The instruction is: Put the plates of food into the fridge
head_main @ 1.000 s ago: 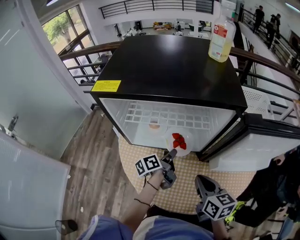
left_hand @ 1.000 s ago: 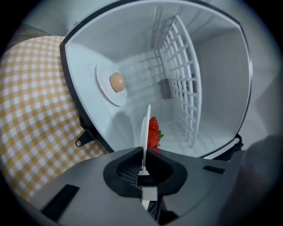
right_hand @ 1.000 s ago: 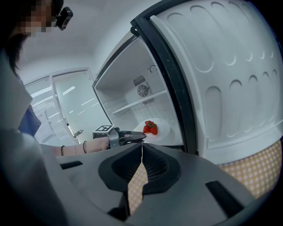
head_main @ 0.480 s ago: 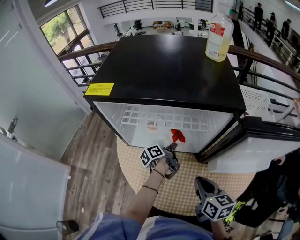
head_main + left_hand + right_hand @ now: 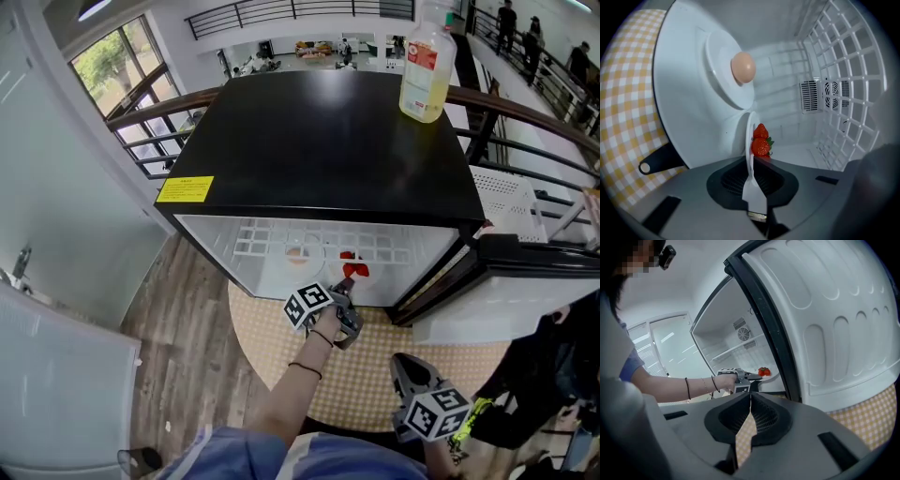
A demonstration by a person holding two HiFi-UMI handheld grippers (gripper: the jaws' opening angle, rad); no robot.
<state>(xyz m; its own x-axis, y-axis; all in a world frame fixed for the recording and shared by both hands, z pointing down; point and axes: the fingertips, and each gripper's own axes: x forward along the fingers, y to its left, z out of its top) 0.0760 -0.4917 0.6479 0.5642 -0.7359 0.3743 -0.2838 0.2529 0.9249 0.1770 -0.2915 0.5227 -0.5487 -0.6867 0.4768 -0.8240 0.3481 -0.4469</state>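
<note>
The left gripper (image 5: 343, 285) reaches into the open black mini fridge (image 5: 328, 141), its jaws clamped on the rim of a small white plate (image 5: 750, 133) that carries two strawberries (image 5: 760, 143). The left gripper view shows this plate edge-on. It sits low inside the fridge, below the white wire shelf (image 5: 843, 56) and near the front edge of the fridge floor; whether it rests on the floor cannot be told. Just beside it, to its left in the head view, a second white plate (image 5: 717, 61) lies on the floor with a single pale brown egg (image 5: 743, 67) on it. On the fridge top, a plastic bottle (image 5: 424, 70) of yellowish liquid stands upright at the back right corner, and a yellow label (image 5: 185, 188) sits at the front left corner. The right gripper (image 5: 749, 401) hangs low over the yellow checked mat (image 5: 375, 366) in front of the open fridge door (image 5: 825, 310), jaws together with nothing between them.
</note>
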